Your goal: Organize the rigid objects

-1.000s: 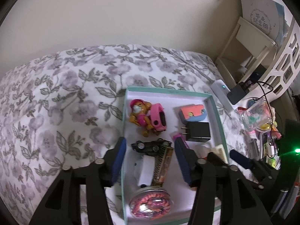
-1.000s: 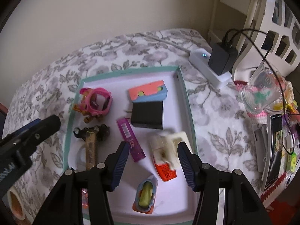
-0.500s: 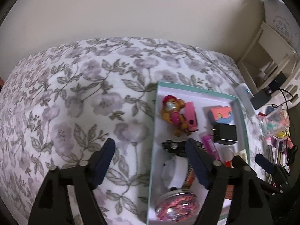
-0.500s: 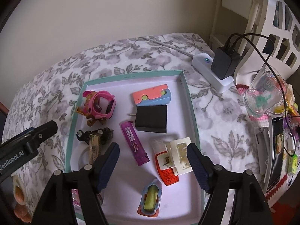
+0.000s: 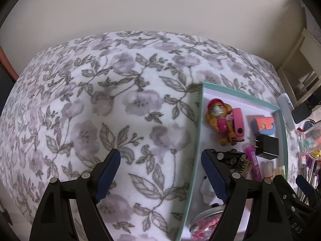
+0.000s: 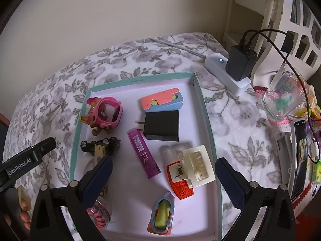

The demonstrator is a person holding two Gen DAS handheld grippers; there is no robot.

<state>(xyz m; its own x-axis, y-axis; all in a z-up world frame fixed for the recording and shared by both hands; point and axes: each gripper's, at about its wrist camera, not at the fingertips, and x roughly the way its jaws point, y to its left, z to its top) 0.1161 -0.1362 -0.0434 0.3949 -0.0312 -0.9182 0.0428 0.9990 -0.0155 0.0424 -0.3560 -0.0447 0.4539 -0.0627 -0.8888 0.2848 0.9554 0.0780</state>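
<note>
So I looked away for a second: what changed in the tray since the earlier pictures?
The right tongs let go of the cream hair clip, now lying on the red-labelled tube; their jaws are opening around nothing. The left tongs, also opening and empty, swung left off the tray over the floral cover. The other items stayed put.

In the teal tray [image 6: 208,120] I count one toy figure [image 6: 96,118], one black charger [image 6: 162,127], one purple tube [image 6: 143,153], one cream hair clip [image 6: 197,165], and one toy car [image 6: 100,147].
</note>
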